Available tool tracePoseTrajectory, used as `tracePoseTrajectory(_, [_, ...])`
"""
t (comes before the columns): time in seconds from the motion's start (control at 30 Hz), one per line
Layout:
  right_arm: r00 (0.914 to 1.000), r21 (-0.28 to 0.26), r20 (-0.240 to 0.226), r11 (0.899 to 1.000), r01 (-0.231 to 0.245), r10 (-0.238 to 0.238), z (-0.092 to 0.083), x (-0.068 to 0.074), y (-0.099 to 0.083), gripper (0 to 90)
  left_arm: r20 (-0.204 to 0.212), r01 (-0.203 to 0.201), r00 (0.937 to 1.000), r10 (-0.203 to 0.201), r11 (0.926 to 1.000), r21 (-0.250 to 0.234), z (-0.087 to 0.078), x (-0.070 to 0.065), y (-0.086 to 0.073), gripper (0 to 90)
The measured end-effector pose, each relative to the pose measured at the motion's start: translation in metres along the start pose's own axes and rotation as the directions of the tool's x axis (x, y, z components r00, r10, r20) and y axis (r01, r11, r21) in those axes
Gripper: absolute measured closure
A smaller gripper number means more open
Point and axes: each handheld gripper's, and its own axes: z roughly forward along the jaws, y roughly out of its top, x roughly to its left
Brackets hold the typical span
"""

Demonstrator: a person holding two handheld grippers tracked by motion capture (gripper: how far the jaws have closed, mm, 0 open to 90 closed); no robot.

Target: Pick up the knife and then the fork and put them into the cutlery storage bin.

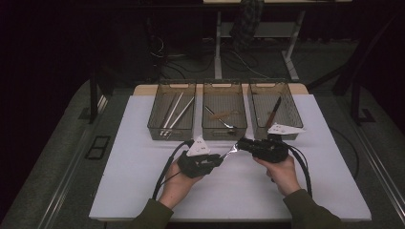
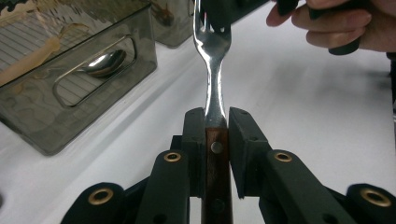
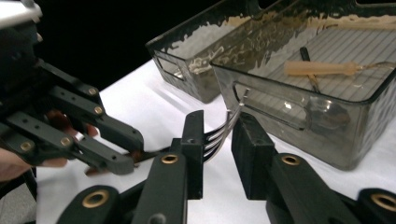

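Left gripper [image 2: 216, 122]: jaws clamped on the wooden, riveted handle of a fork [image 2: 213, 70], tines pointing away from it. In the high view the fork [image 1: 229, 152] hangs above the white tabletop [image 1: 143, 191], near its middle and a little toward the far edge, bridging the two tools. Right gripper [image 3: 218, 135]: jaws around the tine end, one pad against the tines, a gap visible on the other side (I cannot tell whether that side presses yet). Both hands hold level, close together.

Three grey mesh-floored bins stand in a row along the far edge. Left bin [image 1: 171, 112] holds long metal pieces; middle bin [image 1: 224, 110] holds a spoon [image 2: 103, 63] and a pale-handled utensil [image 3: 322, 68]; right bin [image 1: 275, 109] holds a dark-handled piece, perhaps a knife.

Step in hand, as I judge it: a hand-over of the fork from left to right, before sorting it into a bin. Next move calls for a firm right-side grip on the tines before the left jaws let go, otherwise the fork may pivot or drop.
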Motion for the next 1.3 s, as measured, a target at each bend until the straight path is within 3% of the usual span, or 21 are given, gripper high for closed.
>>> tracePoseTrajectory(0.3, [0.9995, -0.045, -0.031, 0.999, 0.003, -0.004, -0.006, 0.004, 0.004, 84.1, 0.033, 0.008, 0.9994, -0.007, 0.9999, -0.015, 0.005, -0.002, 0.0, 75.8])
tracePoseTrajectory(0.43, [0.9989, -0.055, -0.04, 0.998, 0.02, -0.022, -0.008, 0.006, 0.007, 86.4, 0.081, 0.022, 0.9965, -0.021, 0.9997, -0.015, 0.011, -0.004, -0.001, 74.5])
tracePoseTrajectory(0.53, [0.9989, -0.05, -0.035, 0.998, 0.031, -0.033, -0.007, 0.008, 0.008, 86.8, 0.093, 0.019, 0.9955, -0.017, 0.9997, -0.012, 0.013, -0.006, -0.001, 73.9])
tracePoseTrajectory(0.77, [0.9987, -0.074, -0.033, 0.997, 0.035, -0.038, -0.009, 0.009, 0.012, 87.1, 0.142, 0.034, 0.9895, -0.026, 0.9981, -0.052, 0.011, -0.001, -0.002, 69.4])
tracePoseTrajectory(0.9, [0.9984, -0.076, -0.004, 0.996, 0.056, -0.056, -0.013, 0.008, 0.015, 87.1, 0.156, 0.03, 0.9875, -0.019, 0.9972, -0.069, 0.003, 0.004, -0.005, 58.2])
tracePoseTrajectory(1.03, [0.9985, -0.087, 0.025, 0.995, 0.051, -0.05, -0.022, 0.003, 0.016, 87.0, 0.167, 0.027, 0.9859, -0.013, 0.9961, -0.084, -0.014, 0.013, -0.013, 52.5])
tracePoseTrajectory(1.3, [0.997, -0.105, 0.068, 0.993, 0.043, -0.036, -0.035, -0.007, 0.019, 87.0, 0.124, 0.063, 0.991, -0.052, 0.9943, -0.086, -0.044, 0.028, -0.047, 38.4])
